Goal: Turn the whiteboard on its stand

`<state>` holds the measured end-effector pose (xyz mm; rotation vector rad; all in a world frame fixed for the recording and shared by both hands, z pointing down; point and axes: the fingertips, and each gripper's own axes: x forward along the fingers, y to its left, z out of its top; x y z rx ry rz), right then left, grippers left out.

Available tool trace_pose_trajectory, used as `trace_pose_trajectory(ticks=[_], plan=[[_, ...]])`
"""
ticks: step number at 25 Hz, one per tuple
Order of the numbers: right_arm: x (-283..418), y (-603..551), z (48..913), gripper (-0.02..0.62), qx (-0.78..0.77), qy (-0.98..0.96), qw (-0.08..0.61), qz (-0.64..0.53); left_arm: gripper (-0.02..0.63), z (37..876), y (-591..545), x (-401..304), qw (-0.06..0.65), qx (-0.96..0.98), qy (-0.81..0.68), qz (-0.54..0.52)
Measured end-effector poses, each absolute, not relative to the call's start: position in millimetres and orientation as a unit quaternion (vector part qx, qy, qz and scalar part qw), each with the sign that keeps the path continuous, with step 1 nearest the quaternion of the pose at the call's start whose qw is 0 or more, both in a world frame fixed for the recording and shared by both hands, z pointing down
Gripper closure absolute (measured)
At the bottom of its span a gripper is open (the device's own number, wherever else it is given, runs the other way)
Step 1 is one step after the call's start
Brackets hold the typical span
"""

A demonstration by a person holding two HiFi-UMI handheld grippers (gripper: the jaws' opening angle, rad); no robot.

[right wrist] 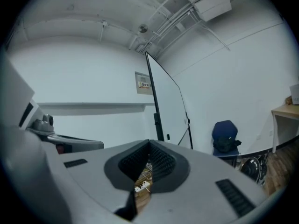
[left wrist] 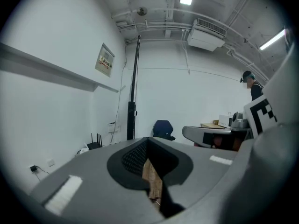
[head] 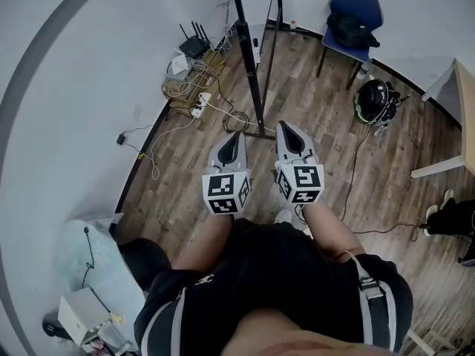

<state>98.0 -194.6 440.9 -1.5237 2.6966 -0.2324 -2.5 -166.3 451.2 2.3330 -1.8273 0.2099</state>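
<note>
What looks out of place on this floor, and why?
Cables and a power strip sprawl loose by the wall beside the whiteboard stand, a likely trip hazard; a helmet lies beside the blue chair.

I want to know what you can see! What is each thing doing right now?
Left gripper: jaws shut, empty.
Right gripper: jaws shut, empty.
Tall white whiteboard on black stand: upright, untouched.
Blue padded chair: holds a black bag.
Black round helmet: lying on the wooden floor.

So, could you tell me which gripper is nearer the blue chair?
The right gripper: the chair stands ahead to its right, whereas the left gripper is farther left.
</note>
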Motion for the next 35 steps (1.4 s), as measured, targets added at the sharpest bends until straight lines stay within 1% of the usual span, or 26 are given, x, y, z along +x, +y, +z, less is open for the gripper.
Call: trace_pose_trajectory(ticks=[8,13,23,35], plan=[[92.0,-226.3,450.9,0.591,-0.504,0.861,0.006,-0.075,0.598,458.0,-205.5,-6.0,0.086,0.797,-0.594,0.070],[83.4,-257.6,452.5,0.591,-0.539,0.839,0.006,-0.072,0.598,455.2,-240.7,-17.8,0.073,0.821,-0.563,0.064],[25.4,-323.1,435.4,0.591,-0.559,0.828,-0.013,-0.052,0.598,439.3,-322.3,-74.6,0.081,0.840,-0.535,0.036],[-26.3,-367.7,438.8,0.591,-0.598,0.799,-0.025,-0.054,0.598,443.0,-369.2,-122.3,0.089,0.868,-0.487,0.035]])
